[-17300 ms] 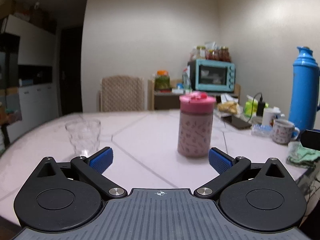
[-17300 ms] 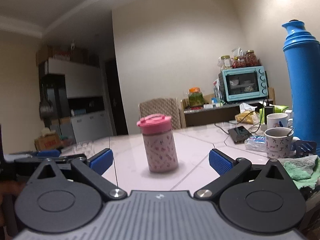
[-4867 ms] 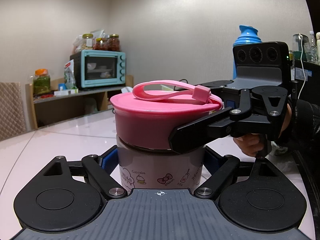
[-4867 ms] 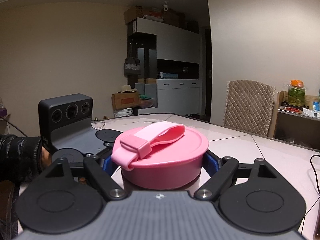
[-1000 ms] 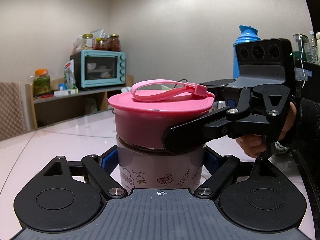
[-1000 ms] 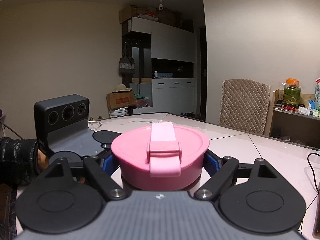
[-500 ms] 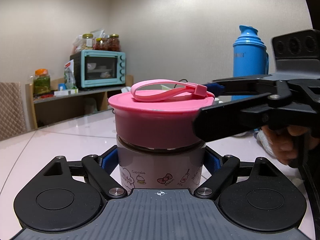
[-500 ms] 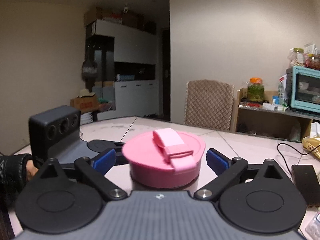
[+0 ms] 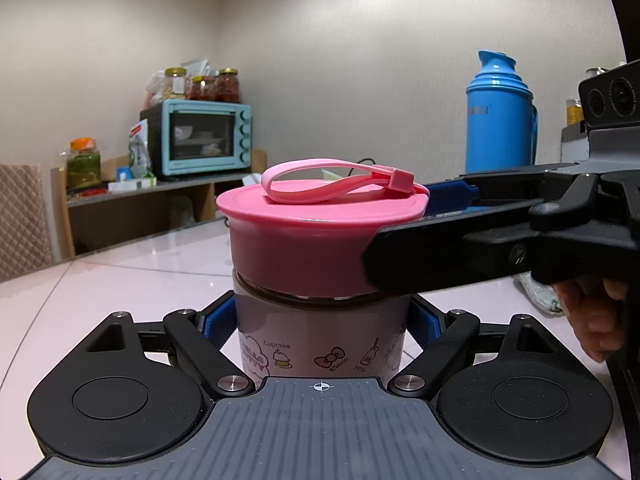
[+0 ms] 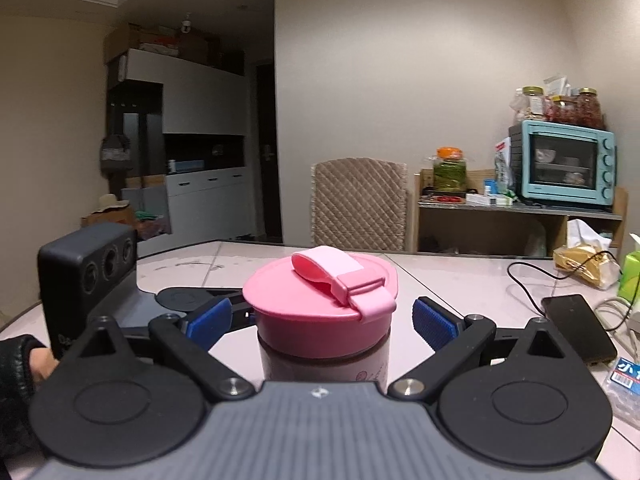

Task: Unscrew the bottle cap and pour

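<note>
Pale walls and a glossy pinkish-white table (image 9: 120, 280) fill the left wrist view, with a teal toaster oven (image 9: 200, 140) at ten o'clock and a blue thermos (image 9: 500, 120) at two o'clock. Dead centre, the bottle (image 9: 320, 344) stands upright on the table, its pale pink body printed with small cartoons and words, gripped on both sides by the blue pads of the left gripper (image 9: 320, 324), narrowed tight onto the body just under the cap (image 9: 316, 240). That cap is a deeper pink, wide and domed, with a lighter carrying strap (image 9: 340, 186) looped flat over it. From three o'clock the right gripper (image 9: 400, 232) reaches in around the cap. Beige wall, a quilted chair (image 10: 360, 204) at twelve o'clock and the oven (image 10: 568, 162) at two o'clock back the right wrist view. The cap (image 10: 320, 304) sits between the right gripper (image 10: 320, 320) pads, which have just been opening and stand wide with a gap on each side, touching nothing. At nine o'clock the left gripper (image 10: 208, 308) holds the bottle (image 10: 324, 364) below.
</note>
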A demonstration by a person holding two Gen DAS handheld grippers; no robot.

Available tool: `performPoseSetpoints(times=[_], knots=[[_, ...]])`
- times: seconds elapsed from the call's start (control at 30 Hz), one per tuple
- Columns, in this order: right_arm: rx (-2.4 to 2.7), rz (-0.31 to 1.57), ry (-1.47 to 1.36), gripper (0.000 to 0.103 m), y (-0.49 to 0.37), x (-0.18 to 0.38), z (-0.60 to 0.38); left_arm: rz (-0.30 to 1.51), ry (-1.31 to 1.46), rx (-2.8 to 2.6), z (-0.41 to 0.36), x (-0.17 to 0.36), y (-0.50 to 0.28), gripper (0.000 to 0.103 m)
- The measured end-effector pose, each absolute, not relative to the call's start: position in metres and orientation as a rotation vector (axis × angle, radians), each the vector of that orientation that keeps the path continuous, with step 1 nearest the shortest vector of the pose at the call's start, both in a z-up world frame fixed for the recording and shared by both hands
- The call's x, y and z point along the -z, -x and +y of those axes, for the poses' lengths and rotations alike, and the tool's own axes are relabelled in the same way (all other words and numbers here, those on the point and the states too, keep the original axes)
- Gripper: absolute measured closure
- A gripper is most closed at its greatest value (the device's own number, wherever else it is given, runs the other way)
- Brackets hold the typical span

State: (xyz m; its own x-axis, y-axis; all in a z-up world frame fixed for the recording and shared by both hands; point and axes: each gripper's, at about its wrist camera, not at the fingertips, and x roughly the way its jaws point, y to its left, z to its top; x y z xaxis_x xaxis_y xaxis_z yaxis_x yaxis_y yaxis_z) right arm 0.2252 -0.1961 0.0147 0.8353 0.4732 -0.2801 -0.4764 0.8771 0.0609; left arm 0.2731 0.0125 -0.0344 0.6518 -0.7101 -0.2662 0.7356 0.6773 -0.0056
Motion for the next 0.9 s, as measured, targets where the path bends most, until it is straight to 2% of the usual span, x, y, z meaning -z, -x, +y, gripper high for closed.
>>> performPoseSetpoints(times=[0.7, 0.9], knots=[[-0.391, 0.311, -0.017, 0.009, -0.238, -0.008, -0.173, 0.256, -0.106, 0.822, 0.011, 0.034, -0.273, 0.013], [-0.379, 0.311, -0.025, 0.016, -0.24, -0.006, -0.174, 0.256, -0.106, 0.823, 0.011, 0.034, -0.273, 0.013]])
